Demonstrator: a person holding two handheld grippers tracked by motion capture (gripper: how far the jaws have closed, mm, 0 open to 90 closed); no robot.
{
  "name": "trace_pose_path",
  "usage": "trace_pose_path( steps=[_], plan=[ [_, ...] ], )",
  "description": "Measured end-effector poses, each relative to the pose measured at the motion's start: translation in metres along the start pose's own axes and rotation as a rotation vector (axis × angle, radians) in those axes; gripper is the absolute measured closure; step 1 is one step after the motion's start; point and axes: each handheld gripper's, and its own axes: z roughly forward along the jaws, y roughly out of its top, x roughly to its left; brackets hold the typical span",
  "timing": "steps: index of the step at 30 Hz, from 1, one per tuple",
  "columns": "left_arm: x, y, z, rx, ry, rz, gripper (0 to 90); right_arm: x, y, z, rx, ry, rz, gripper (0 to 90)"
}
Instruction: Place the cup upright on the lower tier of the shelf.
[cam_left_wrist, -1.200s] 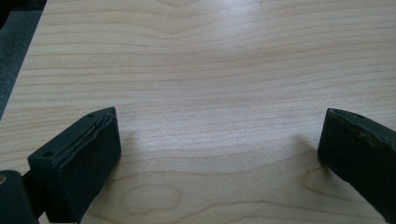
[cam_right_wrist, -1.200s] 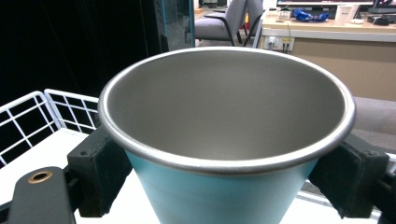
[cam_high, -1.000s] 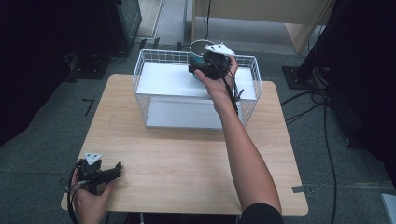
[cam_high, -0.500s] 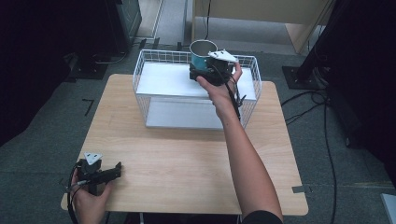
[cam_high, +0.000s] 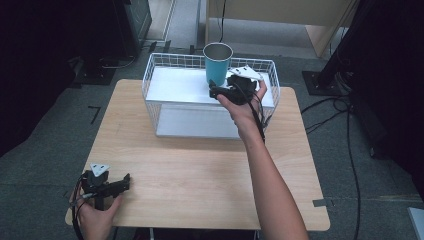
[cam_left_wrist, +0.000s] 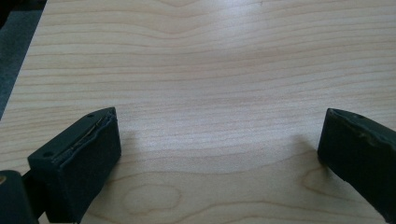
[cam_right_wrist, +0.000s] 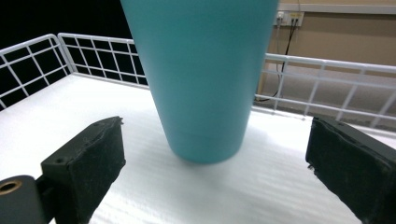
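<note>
A teal cup (cam_high: 218, 62) stands upright on the white liner inside the wire basket (cam_high: 155, 75) at the far side of the table (cam_high: 200, 170). The right tool (cam_high: 220, 91) sits just beside the cup with its jaws spread wide, not touching it. The left tool (cam_high: 120, 184) rests at the table's near left corner, jaws apart over bare wood.

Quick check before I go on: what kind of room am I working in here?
Probably a lab or recording workspace, not a home: a bare wooden table on grey carpet, black equipment stands with loose cables around it, and a wire basket holding a teal cup.
</note>
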Motion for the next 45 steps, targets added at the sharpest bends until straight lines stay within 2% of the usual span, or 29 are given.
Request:
trace_pose_path(
  steps=[16,23,25,26,31,34,35,45],
  plan=[
    [0.0,0.0,0.0,-0.003,0.001,0.0,0.0,-0.006,-0.029,-0.038,0.007,-0.019,0.003,4.8],
    [0.0,0.0,0.0,-0.002,0.001,0.001,0.0,-0.021,-0.054,-0.057,0.005,-0.043,0.022,7.7],
    [0.0,0.0,0.0,-0.001,0.001,0.0,0.0,-0.023,-0.057,-0.061,-0.008,-0.047,0.019,8.5],
    [0.0,0.0,0.0,-0.001,0.001,0.001,0.0,-0.026,-0.061,-0.068,0.001,-0.05,0.024,8.7],
    [0.0,0.0,0.0,-0.002,0.001,-0.001,0.0,-0.032,-0.074,-0.08,-0.001,-0.055,0.021,8.6],
    [0.0,0.0,0.0,-0.002,0.001,-0.001,0.0,-0.034,-0.08,-0.083,0.003,-0.057,0.027,8.6],
    [0.0,0.0,0.0,-0.002,0.001,0.001,0.0,-0.037,-0.088,-0.086,0.012,-0.062,0.035,8.7],
    [0.0,0.0,0.0,-0.002,0.001,0.0,0.0,-0.054,-0.123,-0.099,0.037,-0.077,0.055,9.2]
  ],
)
